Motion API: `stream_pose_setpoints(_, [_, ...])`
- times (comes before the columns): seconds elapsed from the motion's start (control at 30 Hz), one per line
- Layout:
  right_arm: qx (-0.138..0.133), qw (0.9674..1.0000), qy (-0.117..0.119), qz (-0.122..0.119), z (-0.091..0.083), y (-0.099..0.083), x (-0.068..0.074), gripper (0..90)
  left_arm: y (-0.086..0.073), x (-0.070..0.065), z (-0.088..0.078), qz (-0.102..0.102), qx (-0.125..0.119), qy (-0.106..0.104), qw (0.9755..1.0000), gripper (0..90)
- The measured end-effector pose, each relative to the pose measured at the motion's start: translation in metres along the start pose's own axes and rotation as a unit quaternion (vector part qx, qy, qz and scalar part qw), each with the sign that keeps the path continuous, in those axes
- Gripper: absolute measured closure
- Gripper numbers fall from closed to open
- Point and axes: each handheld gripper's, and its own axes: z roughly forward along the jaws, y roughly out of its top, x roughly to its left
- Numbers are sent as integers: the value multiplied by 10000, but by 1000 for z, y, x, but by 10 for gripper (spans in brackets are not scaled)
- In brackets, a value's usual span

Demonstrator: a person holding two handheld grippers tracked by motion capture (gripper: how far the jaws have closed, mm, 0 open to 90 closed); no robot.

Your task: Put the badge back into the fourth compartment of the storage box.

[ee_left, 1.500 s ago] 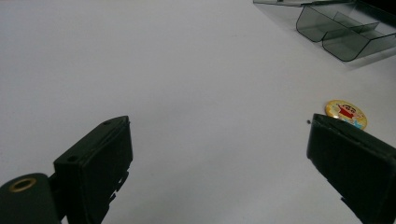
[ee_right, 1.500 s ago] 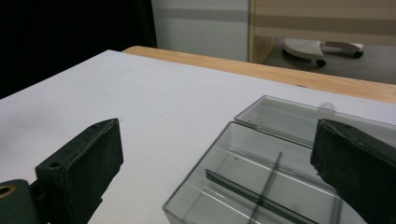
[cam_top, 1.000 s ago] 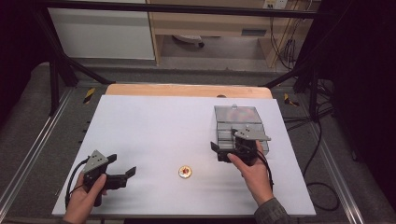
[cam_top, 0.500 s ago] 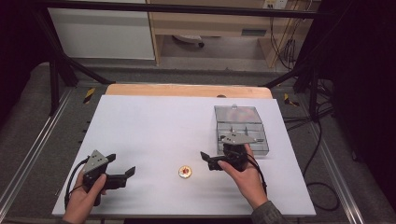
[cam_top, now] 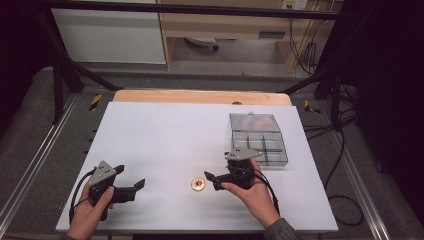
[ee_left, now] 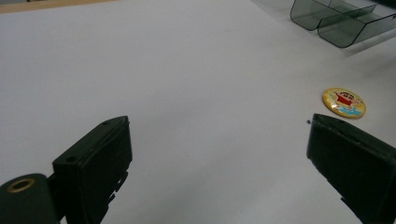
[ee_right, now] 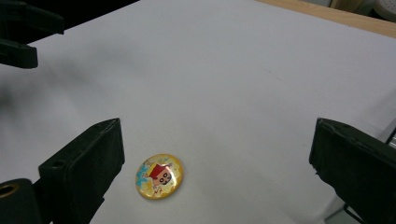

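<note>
The right tool (cam_top: 212,181) is hovering low over the white tabletop (cam_top: 165,145) with its jaws spread wide and empty, pointing at a small round badge (cam_top: 198,184) that is lying flat just beside its tips. In the right gripper view the badge (ee_right: 159,176) is sitting near the left jaw rather than midway between the two, with its cartoon face up. The left tool (cam_top: 131,181) is resting well apart at the near left of the tabletop, jaws also wide apart and holding nothing; in its own view the badge (ee_left: 344,102) is showing just beyond the right jaw. A clear plastic box with compartments (cam_top: 258,138) is standing behind the right hand (cam_top: 255,195).

The likely trouble is the badge itself: it is thin, domed and glossy, lying flush on a smooth surface. If the jaws are closing while it is sitting off-centre, the nearer jaw may be pushing it sideways, so it skids away. Coming down too steeply could pin it against the tabletop; gripping only its sloping rim could make it pop out on lifting.
</note>
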Motion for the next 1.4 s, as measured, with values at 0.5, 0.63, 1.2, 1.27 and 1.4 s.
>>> stream_pose_setpoints(0.5, [273,9995,124,-75,22,-14,21,75,-1,-1,1,61,79,26,9999,61])
stream_pose_setpoints(0.63, [426,9989,183,8,29,-20,21,77,-1,-1,2,56,83,6,10000,62])
stream_pose_setpoints(1.2, [845,9961,248,59,42,-33,24,94,-1,-1,2,99,93,42,9999,62])
stream_pose_setpoints(1.27, [928,9954,236,-11,44,-34,26,100,-1,-1,2,109,100,42,9999,62])
stream_pose_setpoints(1.4, [1050,9941,265,-77,46,-36,28,99,-1,-2,2,146,114,46,9998,62])
